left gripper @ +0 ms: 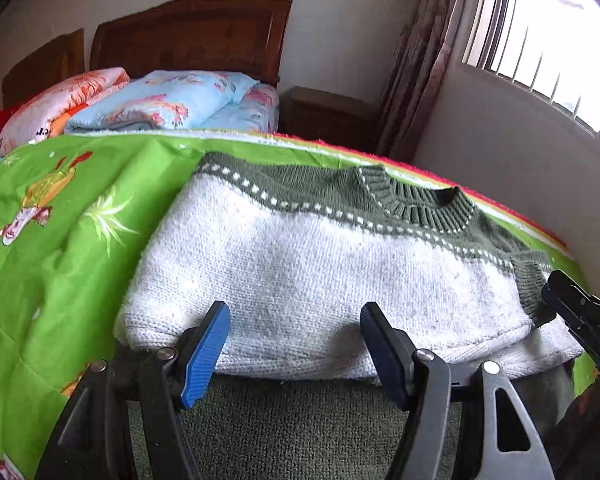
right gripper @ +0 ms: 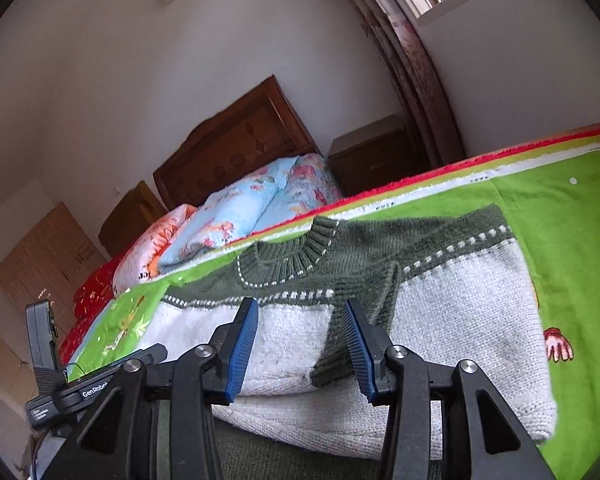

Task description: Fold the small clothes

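A small knitted sweater [left gripper: 320,272], white with a dark green yoke and ribbed collar, lies folded flat on a green cartoon-print quilt [left gripper: 60,240]. My left gripper [left gripper: 296,344] is open at the sweater's near white edge, its blue pads either side of that edge and empty. In the right wrist view the same sweater [right gripper: 460,304] shows a green sleeve folded across the white front. My right gripper [right gripper: 300,348] is open just before that sleeve's end, holding nothing. The right gripper's body shows at the right edge of the left wrist view [left gripper: 580,312].
Folded floral quilts [left gripper: 160,104] are stacked at the wooden headboard [left gripper: 192,40]. A wooden nightstand [right gripper: 368,152] stands by the curtain [left gripper: 420,60] and window. A red blanket edge [right gripper: 500,152] runs along the quilt's far side. Dark green knit [left gripper: 292,432] lies under my left gripper.
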Available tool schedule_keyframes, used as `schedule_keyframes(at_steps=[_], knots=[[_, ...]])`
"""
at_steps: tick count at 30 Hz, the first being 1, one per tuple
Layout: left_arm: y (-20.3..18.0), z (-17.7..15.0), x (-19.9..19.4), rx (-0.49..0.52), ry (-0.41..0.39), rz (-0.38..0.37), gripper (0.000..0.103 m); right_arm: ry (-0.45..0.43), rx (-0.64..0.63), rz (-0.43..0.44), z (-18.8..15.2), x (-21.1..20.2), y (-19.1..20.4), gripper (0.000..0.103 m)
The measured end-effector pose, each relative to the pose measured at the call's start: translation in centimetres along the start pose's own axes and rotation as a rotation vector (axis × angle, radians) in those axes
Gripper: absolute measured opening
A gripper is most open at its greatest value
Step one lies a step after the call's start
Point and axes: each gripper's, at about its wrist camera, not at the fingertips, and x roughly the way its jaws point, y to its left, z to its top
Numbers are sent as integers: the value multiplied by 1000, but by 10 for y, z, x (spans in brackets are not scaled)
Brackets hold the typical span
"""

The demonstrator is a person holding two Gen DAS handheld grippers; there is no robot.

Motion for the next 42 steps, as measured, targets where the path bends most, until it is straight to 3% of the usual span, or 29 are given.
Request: schedule_keyframes(at_steps=[4,10,15,21,24,27,29,32,34,37,42], knots=[[5,-1,2,-14,-2,-20,68,33,91,-66,0,9,-16,103],[15,-4,-2,-58,-28,-85,70,29,145,-7,2,-1,-29,103],[15,-4,-4,-80,-37,-96,70,45,157,26,35,13,-27,103],[17,-4,-4,-100,-42,-119,70,219,138,-74,66,74,-32,103],[18,-4,-5,-103,-43,-122,70,175,183,-168,70,75,-49,103],[19,-4,-5,-104,-43,-122,70,95,255,-117,70,61,-58,103],[19,-5,-5,-103,-43,-119,70,118,197,-106,71,64,-54,103],[18,-5,-5,-103,-44,-118,70,173,97,-177,74,66,-41,103],[18,-4,-5,-102,-43,-115,70,116,124,-199,75,47,-37,103],[17,-4,-4,-99,-43,-109,70,35,63,-118,65,16,-8,103],[16,-5,-5,-91,-42,-97,70,139,-162,-18,22,11,39,103]])
